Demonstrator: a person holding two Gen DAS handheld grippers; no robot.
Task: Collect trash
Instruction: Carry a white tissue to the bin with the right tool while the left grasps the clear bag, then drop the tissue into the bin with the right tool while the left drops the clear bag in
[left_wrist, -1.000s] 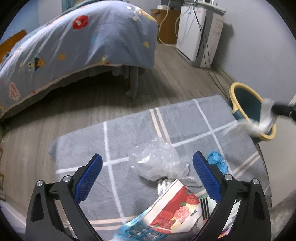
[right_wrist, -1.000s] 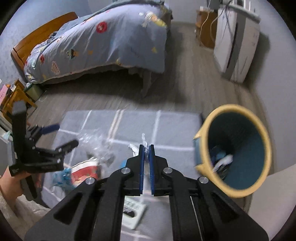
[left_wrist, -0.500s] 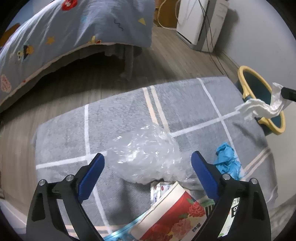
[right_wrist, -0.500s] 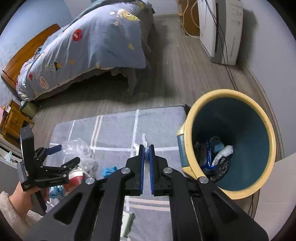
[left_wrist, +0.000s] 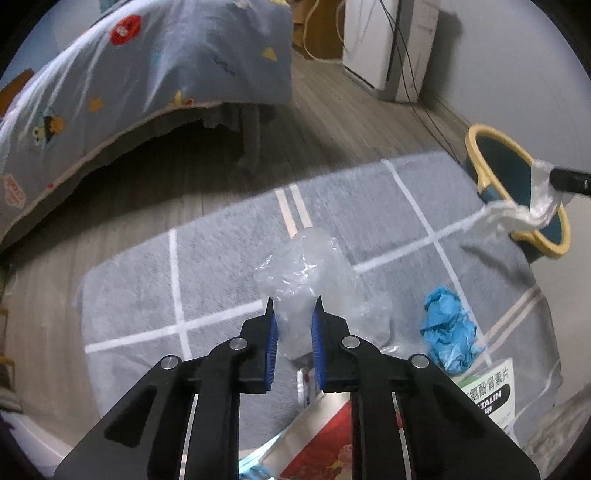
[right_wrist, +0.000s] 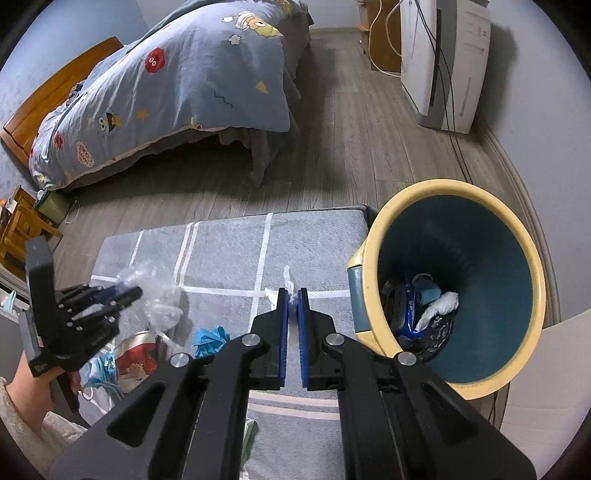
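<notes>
White-and-green box (left_wrist: 489, 393) on the rug, partial print "TALIN", Chinese characters above, not fully legible

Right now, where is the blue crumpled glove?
The blue glove lies on the grey rug, in the left wrist view just right of the clear plastic bag that the left gripper pinches, beside a white box.

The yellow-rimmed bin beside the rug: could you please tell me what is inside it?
Inside the bin, the right wrist view shows a crumpled white tissue, a blue wrapper and dark shiny plastic at the bottom. Anything beneath that pile is covered.
</notes>
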